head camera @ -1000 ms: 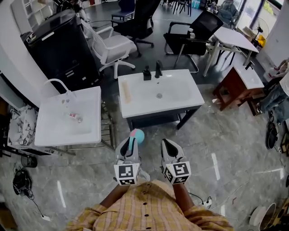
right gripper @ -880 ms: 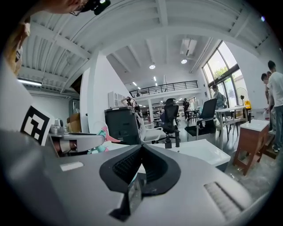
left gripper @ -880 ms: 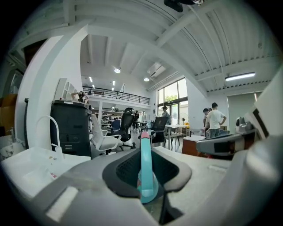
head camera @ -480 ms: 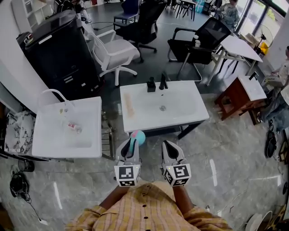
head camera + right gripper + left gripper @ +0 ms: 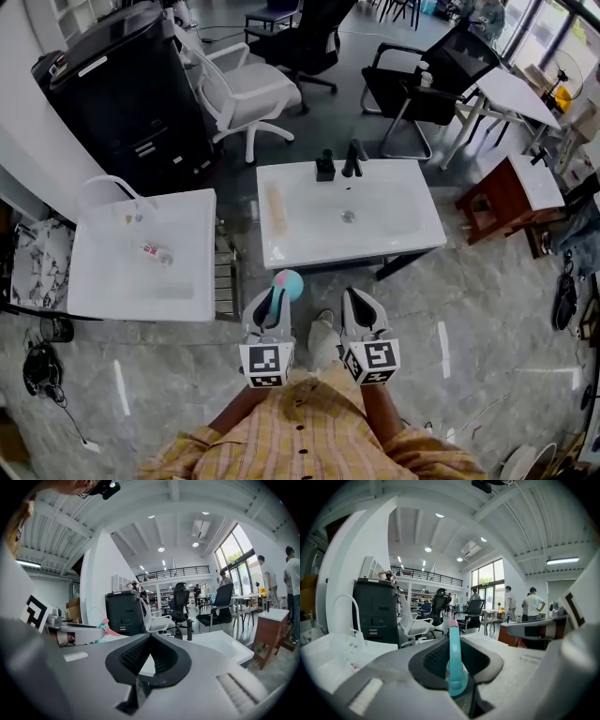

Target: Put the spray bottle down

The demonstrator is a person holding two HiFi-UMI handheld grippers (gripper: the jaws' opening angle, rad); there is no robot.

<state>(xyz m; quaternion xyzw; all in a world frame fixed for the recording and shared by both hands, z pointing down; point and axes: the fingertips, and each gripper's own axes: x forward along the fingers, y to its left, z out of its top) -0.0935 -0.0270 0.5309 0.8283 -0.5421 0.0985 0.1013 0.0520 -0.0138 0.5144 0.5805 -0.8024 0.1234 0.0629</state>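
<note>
The spray bottle (image 5: pixel 286 283) is teal with a pink tip, and my left gripper (image 5: pixel 274 300) is shut on it. Seen from the left gripper view, the spray bottle (image 5: pixel 454 663) stands upright between the dark pads. My right gripper (image 5: pixel 355 302) hangs beside it, shut, with nothing in it. In the right gripper view the right gripper (image 5: pixel 149 641) has its jaws met at the tips, and the bottle's pink tip (image 5: pixel 106 628) shows at the left. Both grippers hover over the floor, just short of the white sink basin (image 5: pixel 409 226).
A black faucet (image 5: pixel 353 157) stands at the basin's far edge. A second white sink (image 5: pixel 184 217) at the left holds a small bottle (image 5: pixel 156 252). A black cabinet (image 5: pixel 122 89), office chairs (image 5: pixel 246 92) and a brown stool (image 5: pixel 511 192) stand beyond. A shoe (image 5: pixel 323 335) shows below.
Both grippers and the view have moved forward toward the sinks, which now sit lower and closer in the frame. The grip on the spray bottle is unchanged.
</note>
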